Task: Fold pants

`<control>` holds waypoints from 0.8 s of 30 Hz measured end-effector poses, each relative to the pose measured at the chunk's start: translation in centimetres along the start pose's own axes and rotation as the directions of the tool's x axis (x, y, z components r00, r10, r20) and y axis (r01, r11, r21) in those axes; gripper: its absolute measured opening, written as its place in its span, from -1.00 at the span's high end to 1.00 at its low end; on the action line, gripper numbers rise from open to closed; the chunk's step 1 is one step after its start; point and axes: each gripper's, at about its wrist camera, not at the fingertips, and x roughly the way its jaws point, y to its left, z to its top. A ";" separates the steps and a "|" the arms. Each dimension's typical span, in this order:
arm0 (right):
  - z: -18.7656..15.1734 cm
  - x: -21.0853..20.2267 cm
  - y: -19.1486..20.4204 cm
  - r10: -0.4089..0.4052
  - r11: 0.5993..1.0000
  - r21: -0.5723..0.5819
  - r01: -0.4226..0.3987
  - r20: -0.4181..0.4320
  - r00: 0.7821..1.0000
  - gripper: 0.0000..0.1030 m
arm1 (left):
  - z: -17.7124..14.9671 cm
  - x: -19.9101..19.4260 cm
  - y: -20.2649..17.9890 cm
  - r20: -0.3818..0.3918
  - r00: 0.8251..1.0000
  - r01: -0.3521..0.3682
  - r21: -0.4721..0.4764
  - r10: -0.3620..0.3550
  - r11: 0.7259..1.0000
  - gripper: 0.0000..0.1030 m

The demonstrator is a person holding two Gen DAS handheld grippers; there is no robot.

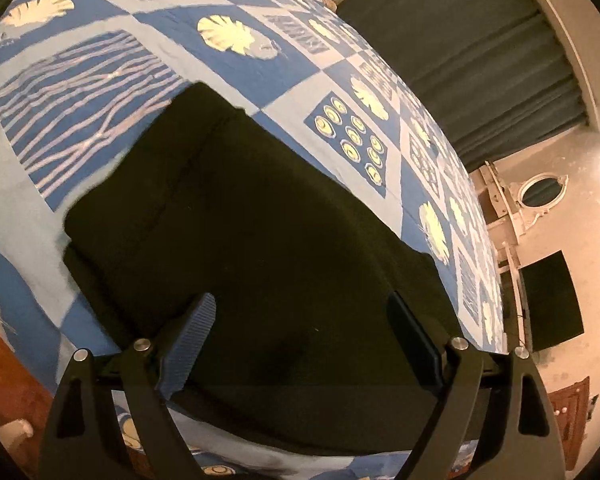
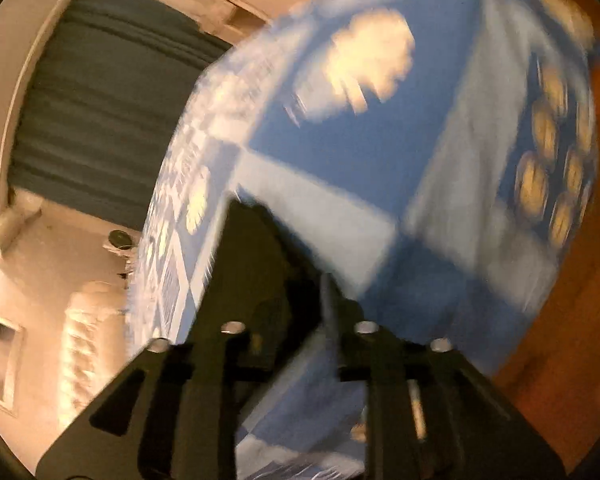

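Note:
The black pants (image 1: 256, 220) lie folded in a thick rectangle on the blue patterned bedspread (image 1: 228, 60). My left gripper (image 1: 302, 320) is open, its two fingers spread wide just above the near part of the pants, holding nothing. In the blurred right wrist view, my right gripper (image 2: 300, 292) is shut on a dark piece of the pants (image 2: 256, 248), which rises between the fingers over the bedspread (image 2: 340, 140).
The bed fills most of both views. Dark curtains (image 1: 480, 48) hang beyond the bed's far edge. A wall with a dark screen (image 1: 548, 300) is at the right. Wooden floor (image 2: 560, 340) shows past the bed's side.

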 end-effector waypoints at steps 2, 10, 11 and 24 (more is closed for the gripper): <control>1.4 0.8 0.7 0.027 0.998 -0.061 -0.029 -0.027 0.999 -0.18 | 0.2 -0.1 0.1 0.021 1.000 -0.023 0.008 0.023 1.000 -0.67; 2.8 9.0 0.6 0.097 0.986 -0.105 -0.132 -0.285 0.954 -0.23 | -0.1 0.2 0.3 0.011 0.999 -0.052 0.088 0.051 0.995 -0.67; 2.7 9.3 1.0 0.089 0.983 -0.130 -0.133 -0.295 0.951 -0.26 | -0.3 0.3 0.2 0.012 0.998 -0.057 0.104 0.057 0.993 -0.67; 2.1 11.3 3.1 -0.057 0.952 -0.306 -0.031 -0.273 0.960 0.68 | -1.2 1.2 -1.0 0.018 0.992 -0.123 0.257 0.123 0.959 -0.67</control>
